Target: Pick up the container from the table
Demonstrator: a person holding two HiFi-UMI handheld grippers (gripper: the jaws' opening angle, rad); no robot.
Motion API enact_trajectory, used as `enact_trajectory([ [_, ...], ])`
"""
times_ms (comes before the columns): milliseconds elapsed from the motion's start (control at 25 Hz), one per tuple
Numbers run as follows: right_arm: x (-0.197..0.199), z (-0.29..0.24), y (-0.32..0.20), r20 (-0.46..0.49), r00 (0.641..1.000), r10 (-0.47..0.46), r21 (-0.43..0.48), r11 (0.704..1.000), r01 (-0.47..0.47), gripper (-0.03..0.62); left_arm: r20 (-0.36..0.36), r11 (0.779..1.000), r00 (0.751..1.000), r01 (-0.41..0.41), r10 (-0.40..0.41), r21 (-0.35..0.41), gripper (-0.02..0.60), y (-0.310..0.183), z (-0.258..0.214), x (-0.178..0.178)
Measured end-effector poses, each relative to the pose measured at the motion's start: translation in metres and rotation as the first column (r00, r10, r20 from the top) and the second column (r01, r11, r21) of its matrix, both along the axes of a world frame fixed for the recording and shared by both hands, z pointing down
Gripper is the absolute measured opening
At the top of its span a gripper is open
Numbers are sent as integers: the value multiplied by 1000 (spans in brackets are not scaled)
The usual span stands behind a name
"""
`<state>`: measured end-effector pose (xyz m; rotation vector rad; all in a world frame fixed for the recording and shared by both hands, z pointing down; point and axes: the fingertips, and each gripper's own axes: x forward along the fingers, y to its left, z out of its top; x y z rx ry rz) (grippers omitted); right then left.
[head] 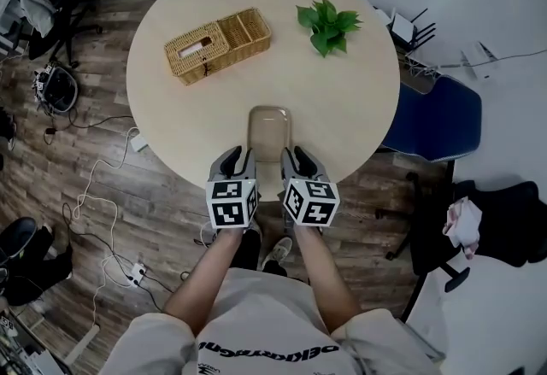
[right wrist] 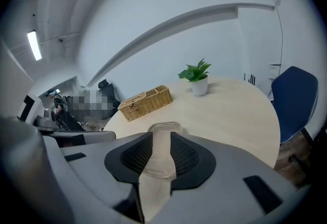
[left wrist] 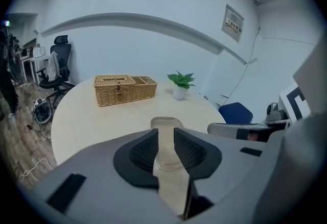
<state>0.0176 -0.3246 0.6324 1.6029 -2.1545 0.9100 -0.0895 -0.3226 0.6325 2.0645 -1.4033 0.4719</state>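
A clear, shallow plastic container lies on the round pale table, near its front edge. My left gripper and my right gripper hover side by side just short of the container's near end, one at each corner. In the left gripper view the container shows through the narrow gap of the left gripper, beyond the tips. The right gripper frames the container the same way. Both are open a little and hold nothing.
A wicker basket stands at the table's back left and a small potted plant at the back right. A blue chair is right of the table. Cables and a power strip lie on the wooden floor at left.
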Motion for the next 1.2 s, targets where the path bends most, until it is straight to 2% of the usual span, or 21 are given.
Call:
enact_trajectory([
  [400,4,37,-22,-7,1000,29,-70,997,-30,121,-20,996,1000,-10,8,-91,98,-25,40,0],
  [800,8,64,-39,-6,999,47,-115,992,-48,121,-18,988,999,-31,29,-148,98,-43,72,4],
  [1200,10,92,-48,-16,999,32,-189,981,-35,121,-57,977,998,-42,31,-207,100,-54,96,4],
])
